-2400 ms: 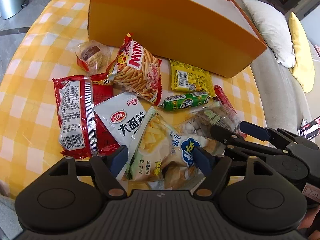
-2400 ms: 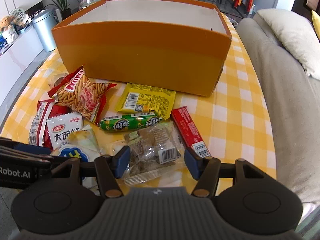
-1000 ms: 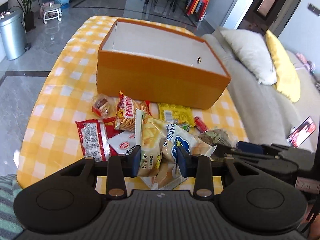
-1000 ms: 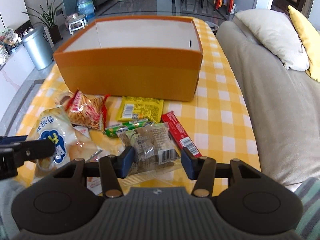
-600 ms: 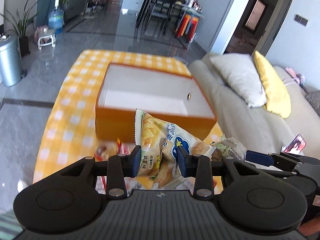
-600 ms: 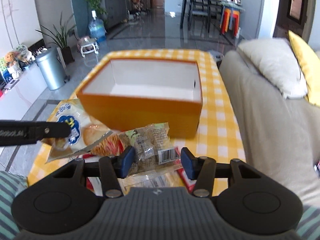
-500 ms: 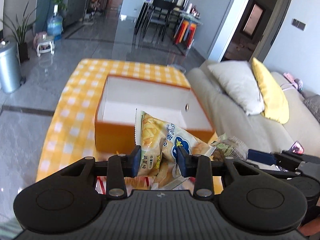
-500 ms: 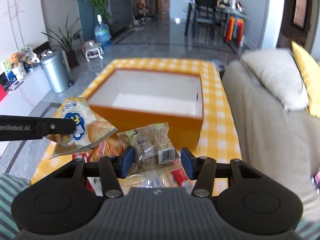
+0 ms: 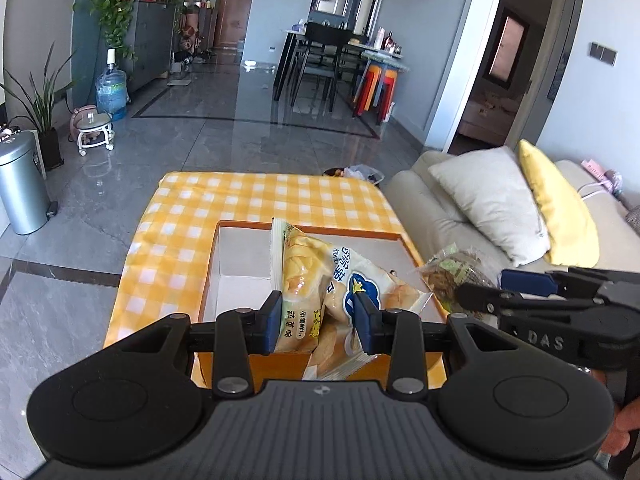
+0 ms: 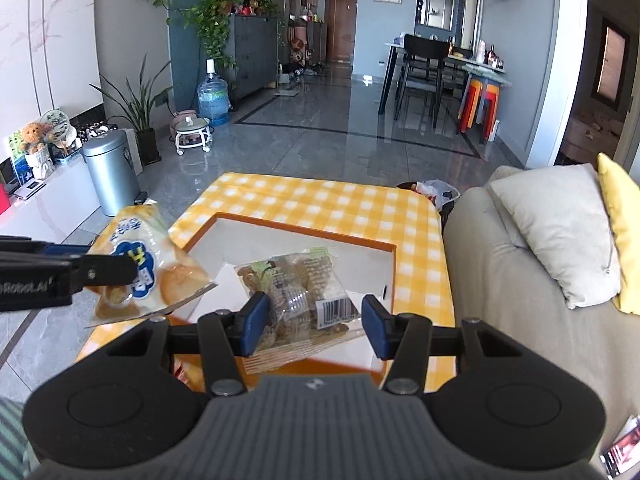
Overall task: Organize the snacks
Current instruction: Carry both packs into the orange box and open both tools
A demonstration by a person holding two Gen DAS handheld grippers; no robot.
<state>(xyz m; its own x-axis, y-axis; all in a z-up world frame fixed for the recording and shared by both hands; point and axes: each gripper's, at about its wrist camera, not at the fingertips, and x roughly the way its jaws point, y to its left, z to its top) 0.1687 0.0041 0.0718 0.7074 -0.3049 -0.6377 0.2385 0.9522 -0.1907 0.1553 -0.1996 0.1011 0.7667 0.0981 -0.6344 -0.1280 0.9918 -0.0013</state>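
Orange box (image 9: 408,242) lies below both tools: left tool (image 9: 316,316) clenches a chip bag (image 9: 316,276), right tool (image 10: 314,318) grips a clear snack pack (image 10: 304,284).

Two snack packets (image 9: 320,292); one box (image 9: 240,248)

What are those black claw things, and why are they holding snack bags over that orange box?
They are grabbers a person holds, one in each hand, and each carries a camera looking out along its two fingers. One picture comes from the left gripper, which squeezes a yellow chip bag. The other comes from the right gripper, with a clear packet of brown snacks between its fingers. Both hang over an orange box with a white inside, which sits on a table with a yellow checked cloth. A sofa stands beside it.
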